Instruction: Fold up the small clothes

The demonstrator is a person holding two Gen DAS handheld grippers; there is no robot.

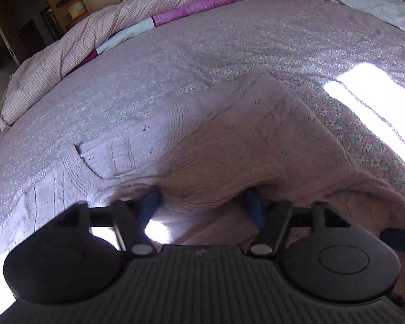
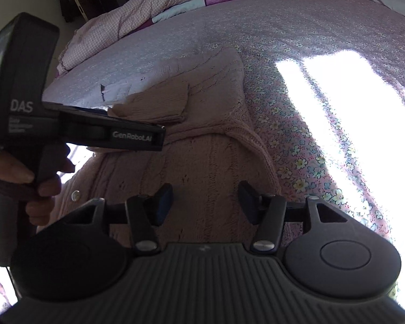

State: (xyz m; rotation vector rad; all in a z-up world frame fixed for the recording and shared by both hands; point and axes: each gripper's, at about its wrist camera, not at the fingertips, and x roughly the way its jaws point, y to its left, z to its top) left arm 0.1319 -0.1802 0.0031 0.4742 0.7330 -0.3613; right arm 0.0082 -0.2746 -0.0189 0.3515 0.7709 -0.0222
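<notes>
Ahead of both our tongs spreads the floral bedsheet (image 2: pixel 297 62). On it the pink knit sweater (image 1: pixel 229 145) lies under and between our left gripper (image 1: pixel 203 202), whose jaws stand apart around a raised fold. Our right gripper (image 2: pixel 205 202) hovers released above it.

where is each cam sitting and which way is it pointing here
Left wrist view: sits on the left tool, looking forward along its two spread fingers at the pink knit sweater on the floral bedspread; a raised fold of knit lies between the fingertips.
Right wrist view: sits on the right tool, looking down at the sweater's body; its fingers are spread above the knit. The person's left hand shows at the left edge, holding the left tool.
Both share the sweater, bedspread, rumpled quilt and sunlight patch.
</notes>
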